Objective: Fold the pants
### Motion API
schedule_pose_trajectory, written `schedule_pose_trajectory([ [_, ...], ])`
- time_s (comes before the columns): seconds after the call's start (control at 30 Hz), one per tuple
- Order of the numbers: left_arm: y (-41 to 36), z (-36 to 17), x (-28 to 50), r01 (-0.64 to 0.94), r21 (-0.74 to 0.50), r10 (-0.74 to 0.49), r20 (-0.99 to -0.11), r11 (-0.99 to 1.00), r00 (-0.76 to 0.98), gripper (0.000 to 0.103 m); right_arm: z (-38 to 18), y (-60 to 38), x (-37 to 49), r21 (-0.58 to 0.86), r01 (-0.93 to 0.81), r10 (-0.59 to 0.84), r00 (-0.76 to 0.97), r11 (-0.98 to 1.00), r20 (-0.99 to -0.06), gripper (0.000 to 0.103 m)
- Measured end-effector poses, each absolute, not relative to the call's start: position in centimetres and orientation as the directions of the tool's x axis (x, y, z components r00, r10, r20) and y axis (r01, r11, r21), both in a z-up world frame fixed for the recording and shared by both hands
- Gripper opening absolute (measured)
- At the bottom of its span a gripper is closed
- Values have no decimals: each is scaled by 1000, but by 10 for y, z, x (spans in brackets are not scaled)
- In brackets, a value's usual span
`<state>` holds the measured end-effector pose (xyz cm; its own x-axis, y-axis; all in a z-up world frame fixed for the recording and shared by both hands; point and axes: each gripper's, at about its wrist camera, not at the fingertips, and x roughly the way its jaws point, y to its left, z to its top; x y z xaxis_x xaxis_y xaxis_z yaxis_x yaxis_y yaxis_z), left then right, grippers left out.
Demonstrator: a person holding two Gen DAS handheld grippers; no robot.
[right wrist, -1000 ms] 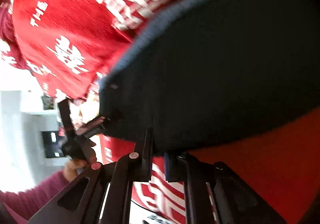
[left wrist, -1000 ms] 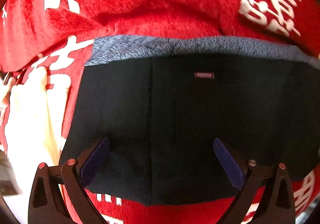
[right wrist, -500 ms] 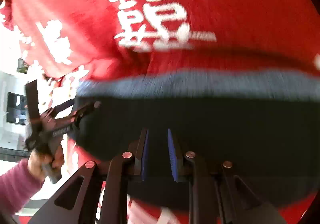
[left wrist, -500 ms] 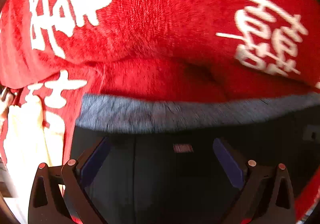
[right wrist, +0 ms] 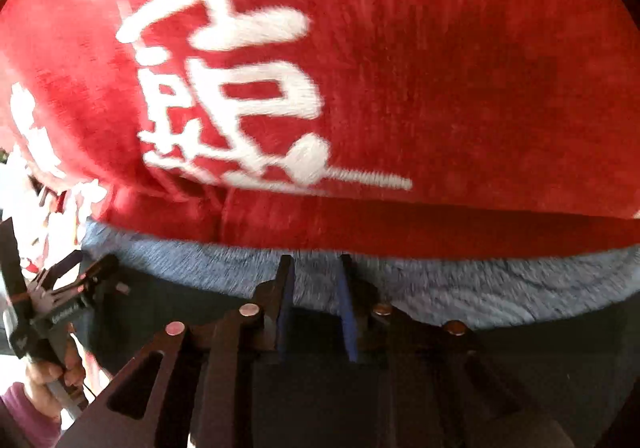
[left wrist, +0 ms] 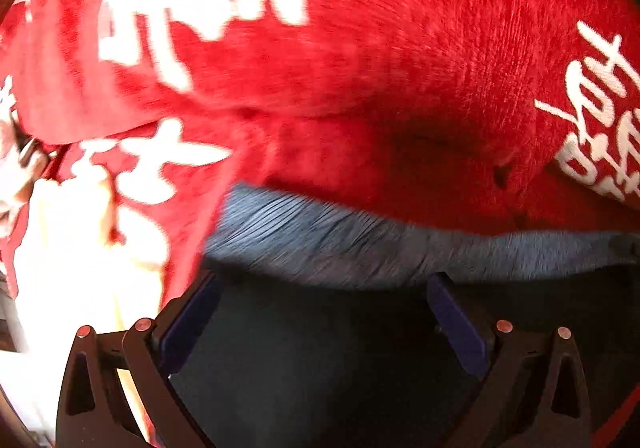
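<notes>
The dark pants [left wrist: 320, 360] lie on the red blanket [left wrist: 400, 88], their grey waistband [left wrist: 340, 244] blurred and cut off rightward. Over the pants, the left gripper [left wrist: 320, 304] gapes wide. The right gripper [right wrist: 314, 280] stands slightly parted at the waistband; any pinch is unclear.

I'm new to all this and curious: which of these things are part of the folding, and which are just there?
Part of the job:
- dark pants with grey fleecy lining
- left gripper, open
- right gripper, narrowly open over the pants

Just there:
- red blanket with white characters, underneath
</notes>
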<state>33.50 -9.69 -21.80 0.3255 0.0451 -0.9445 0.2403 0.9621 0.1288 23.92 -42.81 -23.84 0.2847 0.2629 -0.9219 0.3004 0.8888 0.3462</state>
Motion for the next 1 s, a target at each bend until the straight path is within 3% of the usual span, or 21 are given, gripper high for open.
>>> schedule_pose_trajectory([
  [0.17,-81,-214,289,251,153,69,-947,956,314,103,-206,-395,188,369,199,312,269,908,-911,44],
  [0.57,-67,-238,278,182,51,-10,-949,982,315,103,-224,-362,138,322,191,285,197,927,-938,44],
  [0.7,-70,-234,282,178,81,25,-955,981,297,103,-221,-357,131,327,215,292,180,920,-939,45],
  [0.87,-89,-217,267,212,97,41,-966,972,254,103,-208,-367,108,345,254,306,179,904,-935,60],
  [1.0,-113,-197,248,249,94,27,-965,964,260,103,-195,-384,88,362,292,312,204,885,-928,63],
])
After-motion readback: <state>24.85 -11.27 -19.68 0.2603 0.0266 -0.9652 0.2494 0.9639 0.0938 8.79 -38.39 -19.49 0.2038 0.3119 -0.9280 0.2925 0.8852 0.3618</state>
